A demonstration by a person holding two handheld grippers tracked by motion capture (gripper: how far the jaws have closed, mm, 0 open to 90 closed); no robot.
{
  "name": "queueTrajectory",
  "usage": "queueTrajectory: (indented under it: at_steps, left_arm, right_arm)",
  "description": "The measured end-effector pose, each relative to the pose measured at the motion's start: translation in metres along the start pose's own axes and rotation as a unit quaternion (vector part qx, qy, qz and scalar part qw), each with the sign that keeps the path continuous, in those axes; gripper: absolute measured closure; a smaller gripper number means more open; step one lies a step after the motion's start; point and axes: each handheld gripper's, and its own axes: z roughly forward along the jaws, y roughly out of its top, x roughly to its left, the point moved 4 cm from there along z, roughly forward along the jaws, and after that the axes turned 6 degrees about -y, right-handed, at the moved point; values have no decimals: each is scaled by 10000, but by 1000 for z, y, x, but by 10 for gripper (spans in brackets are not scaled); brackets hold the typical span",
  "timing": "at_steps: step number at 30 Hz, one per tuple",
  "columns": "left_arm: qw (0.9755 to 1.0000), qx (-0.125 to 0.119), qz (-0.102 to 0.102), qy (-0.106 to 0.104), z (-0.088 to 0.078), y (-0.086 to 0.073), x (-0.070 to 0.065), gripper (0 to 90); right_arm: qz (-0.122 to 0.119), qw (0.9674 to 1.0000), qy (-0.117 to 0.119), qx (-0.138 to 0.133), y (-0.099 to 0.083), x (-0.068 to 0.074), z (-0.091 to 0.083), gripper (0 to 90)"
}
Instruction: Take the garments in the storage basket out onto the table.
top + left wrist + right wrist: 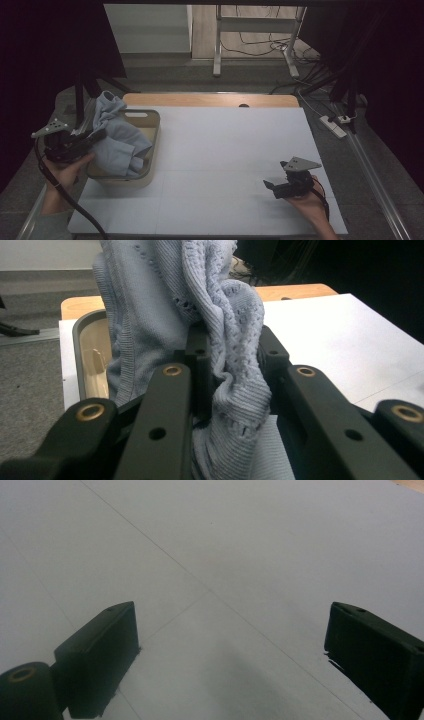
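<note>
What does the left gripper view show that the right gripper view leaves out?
Left gripper view: the left gripper shut on a pale blue knit garment, which hangs partly in a beige tub at the table's wooden far edge.

Right gripper view: the right gripper with jaws wide apart and nothing between them, over faint seams in the sheet.

Both: the white sheet covering the table, and a pair of black jaws.

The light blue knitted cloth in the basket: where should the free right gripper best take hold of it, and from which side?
Grip the loose fold of the cloth draped over the basket rim, coming from the table's open right side; the left gripper already pinches the upper bunch.
</note>
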Motion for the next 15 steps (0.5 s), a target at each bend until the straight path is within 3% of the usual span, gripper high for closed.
queueTrajectory:
  at_steps: [15]
  left_arm:
    - [9995, -291, -11, -82, -3, 11, -3, 741]
  right_arm:
    - [6, 10000, -7, 4, 0, 0, 0, 68]
